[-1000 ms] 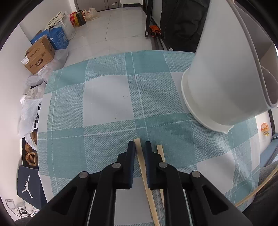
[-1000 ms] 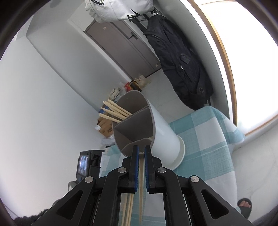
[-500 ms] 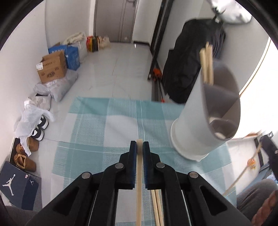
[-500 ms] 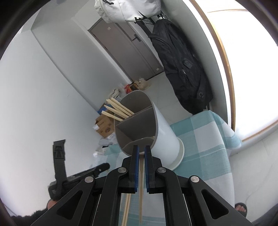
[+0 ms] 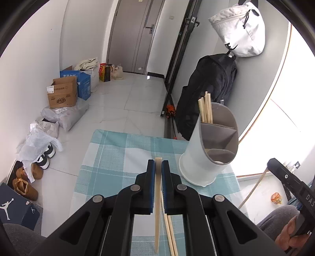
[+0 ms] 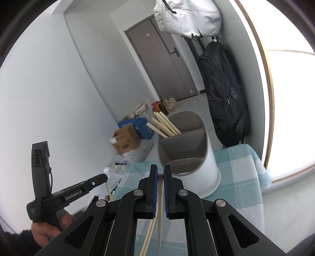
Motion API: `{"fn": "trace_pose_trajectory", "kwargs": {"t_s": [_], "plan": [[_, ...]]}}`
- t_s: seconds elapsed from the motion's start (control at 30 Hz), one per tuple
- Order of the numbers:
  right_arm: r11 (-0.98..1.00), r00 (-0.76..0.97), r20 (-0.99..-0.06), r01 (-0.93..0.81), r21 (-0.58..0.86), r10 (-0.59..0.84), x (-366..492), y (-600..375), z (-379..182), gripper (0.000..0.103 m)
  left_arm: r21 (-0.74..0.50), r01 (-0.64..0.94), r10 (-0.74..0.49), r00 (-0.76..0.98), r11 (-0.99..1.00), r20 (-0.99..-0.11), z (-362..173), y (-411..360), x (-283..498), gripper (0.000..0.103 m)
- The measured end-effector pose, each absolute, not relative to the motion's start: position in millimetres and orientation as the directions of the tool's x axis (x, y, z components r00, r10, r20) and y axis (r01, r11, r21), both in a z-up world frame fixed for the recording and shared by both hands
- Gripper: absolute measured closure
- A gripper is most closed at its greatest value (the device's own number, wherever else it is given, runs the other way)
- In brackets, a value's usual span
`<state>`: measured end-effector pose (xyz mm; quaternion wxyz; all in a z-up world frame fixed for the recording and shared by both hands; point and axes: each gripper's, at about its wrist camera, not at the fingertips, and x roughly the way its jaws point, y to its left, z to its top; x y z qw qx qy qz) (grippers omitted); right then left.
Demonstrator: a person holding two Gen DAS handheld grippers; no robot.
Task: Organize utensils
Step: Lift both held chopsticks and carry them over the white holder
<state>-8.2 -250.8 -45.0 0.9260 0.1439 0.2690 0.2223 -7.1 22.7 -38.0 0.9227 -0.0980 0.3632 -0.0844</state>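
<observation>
Two black grippers with blue pads are in my hands, and each one pinches a wooden chopstick. My left gripper (image 5: 158,167) is squeezed tight on a pale wooden chopstick (image 5: 157,208) that runs down between its pads toward me. My right gripper (image 6: 160,173) is squeezed tight on another thin wooden chopstick (image 6: 159,214), which also hangs down between its pads.

More loose chopsticks (image 5: 169,230) lie on the blue and white checked tablecloth (image 5: 118,157), under my left gripper. In the right wrist view I see them too, low down beside the one I hold.

A tall white utensil holder with a grey inside (image 5: 204,153) stands on the cloth, in front of both grippers and a bit to the right. It has three parts inside. A bunch of chopsticks (image 5: 205,108) sticks up out of the far part. The two nearer parts look empty of sticks, but I cannot see to the bottom.

In the right wrist view my left hand (image 6: 47,230) holds the black handle of the other tool, low on the left side.

A black backpack (image 6: 224,94) and a white bag (image 6: 187,17) hang on the wall behind the table. Cardboard boxes (image 5: 62,94) and shoes (image 5: 25,181) sit on the tiled floor.
</observation>
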Motion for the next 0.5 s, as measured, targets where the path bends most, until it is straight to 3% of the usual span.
{"fn": "trace_pose_trajectory", "kwargs": {"t_s": [0.5], "plan": [[0.876,0.803,-0.365,-0.38,0.297,0.472,-18.7,-244.1,12.9,0.098,-0.273,0.186,-0.314,0.762,0.944,-0.567,20.5,1.1,-19.2,0.1]]}}
